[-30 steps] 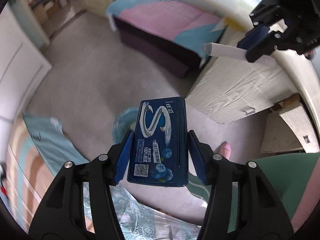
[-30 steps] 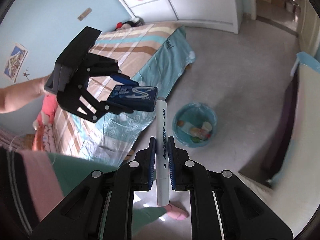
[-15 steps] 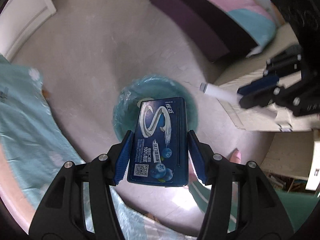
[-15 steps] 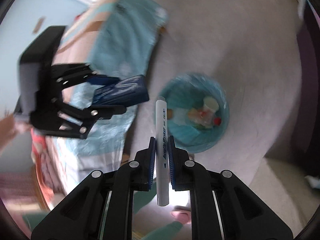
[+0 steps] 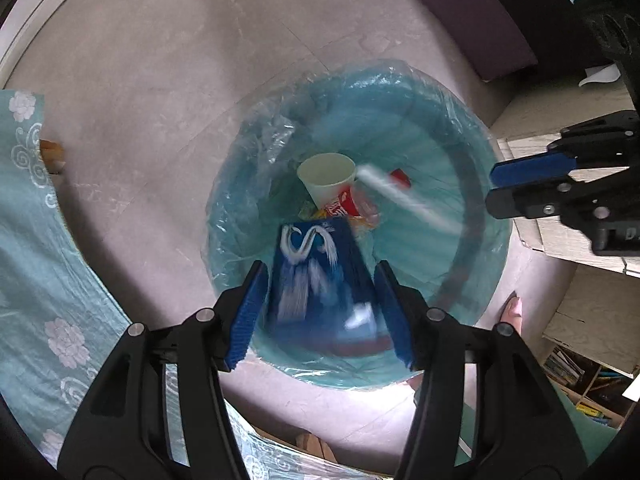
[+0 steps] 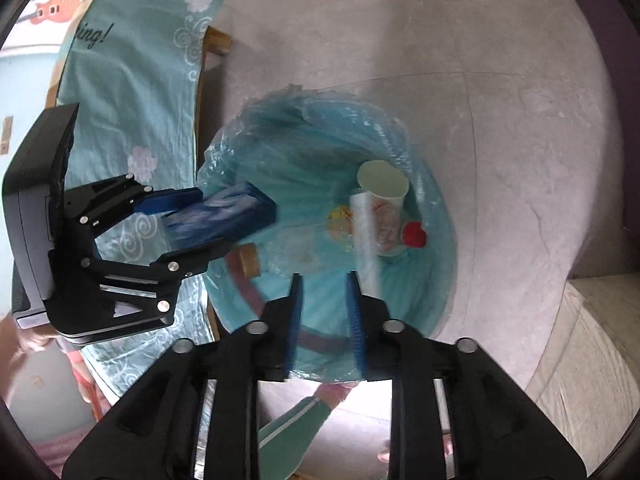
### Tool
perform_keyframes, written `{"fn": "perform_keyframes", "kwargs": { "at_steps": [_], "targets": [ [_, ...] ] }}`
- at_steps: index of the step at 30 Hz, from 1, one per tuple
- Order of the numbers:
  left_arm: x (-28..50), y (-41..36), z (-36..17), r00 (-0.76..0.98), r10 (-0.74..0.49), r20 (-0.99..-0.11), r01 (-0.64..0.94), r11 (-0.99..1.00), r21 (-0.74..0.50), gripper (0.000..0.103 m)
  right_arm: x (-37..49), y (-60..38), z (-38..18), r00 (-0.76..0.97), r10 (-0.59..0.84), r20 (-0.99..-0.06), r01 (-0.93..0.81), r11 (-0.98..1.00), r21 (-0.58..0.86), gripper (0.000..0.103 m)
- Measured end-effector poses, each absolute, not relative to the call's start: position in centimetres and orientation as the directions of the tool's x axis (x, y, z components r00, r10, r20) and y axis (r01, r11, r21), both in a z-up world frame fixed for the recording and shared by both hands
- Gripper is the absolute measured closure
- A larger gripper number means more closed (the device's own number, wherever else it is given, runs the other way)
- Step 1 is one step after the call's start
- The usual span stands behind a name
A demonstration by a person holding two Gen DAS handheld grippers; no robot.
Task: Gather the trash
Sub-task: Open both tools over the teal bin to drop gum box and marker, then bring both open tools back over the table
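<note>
Blue gum box [image 5: 316,276], white swirl logo, motion-blurred, tilted over teal-lined trash bin [image 5: 472,136]. White marker [image 5: 404,196], blurred, slanting above bin. Paper cup [image 5: 326,174], red cap [image 6: 414,235], wrappers inside bin.

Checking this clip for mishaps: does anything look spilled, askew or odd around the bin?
Nothing has spilled. The blue gum box and the white marker are blurred, dropping from the just-opened left gripper and right gripper over the lined bin. The paper cup lies tipped inside.
</note>
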State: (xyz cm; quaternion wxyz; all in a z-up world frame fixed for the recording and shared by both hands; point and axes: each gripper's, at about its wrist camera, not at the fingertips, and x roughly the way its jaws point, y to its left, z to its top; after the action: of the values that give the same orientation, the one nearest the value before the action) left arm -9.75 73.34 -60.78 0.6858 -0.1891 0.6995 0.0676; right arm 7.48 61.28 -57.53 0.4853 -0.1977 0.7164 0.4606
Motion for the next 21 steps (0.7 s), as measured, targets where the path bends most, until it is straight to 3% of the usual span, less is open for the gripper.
{"fn": "perform_keyframes", "kwargs": {
  "at_steps": [4, 5, 9, 11, 14, 18, 21],
  "targets": [
    [-10.0, 73.0, -59.2, 0.012, -0.173, -0.985, -0.362, 0.917, -0.166, 0.044, 8.0, 60.5, -55.3, -0.439, 0.18, -0.88, -0.739, 0.485, 0.468, 0.068],
    [-10.6, 72.8, -58.3, 0.011, -0.171, -0.985, -0.365, 0.916, -0.163, 0.039, 8.0, 60.3, -54.3, -0.434, 0.185, -0.882, -0.742, 0.481, 0.466, 0.066],
    [-12.1, 72.7, -54.6, 0.038, -0.171, -0.985, -0.409, 0.896, -0.171, 0.024, 7.9, 59.3, -49.8, -0.417, 0.217, -0.883, -0.751, 0.464, 0.469, 0.045],
    [-13.1, 72.2, -52.2, 0.053, -0.173, -0.984, -0.432, 0.884, -0.178, 0.02, 7.5, 58.5, -46.6, -0.402, 0.239, -0.884, -0.758, 0.454, 0.468, 0.035],
    [-14.6, 71.7, -47.8, 0.071, -0.151, -0.986, -0.434, 0.885, -0.167, 0.017, 6.6, 57.0, -41.1, -0.423, 0.312, -0.851, -0.741, 0.421, 0.523, 0.034],
    [-16.4, 70.0, -40.8, 0.094, -0.095, -0.991, -0.398, 0.909, -0.125, 0.007, 4.4, 54.6, -31.7, -0.39, 0.362, -0.847, -0.784, 0.352, 0.511, 0.017],
    [-17.4, 68.9, -35.9, 0.115, -0.086, -0.99, -0.371, 0.92, -0.123, 0.007, 2.8, 52.2, -24.9, -0.395, 0.414, -0.82, -0.804, 0.277, 0.527, 0.015]
  ]
}}
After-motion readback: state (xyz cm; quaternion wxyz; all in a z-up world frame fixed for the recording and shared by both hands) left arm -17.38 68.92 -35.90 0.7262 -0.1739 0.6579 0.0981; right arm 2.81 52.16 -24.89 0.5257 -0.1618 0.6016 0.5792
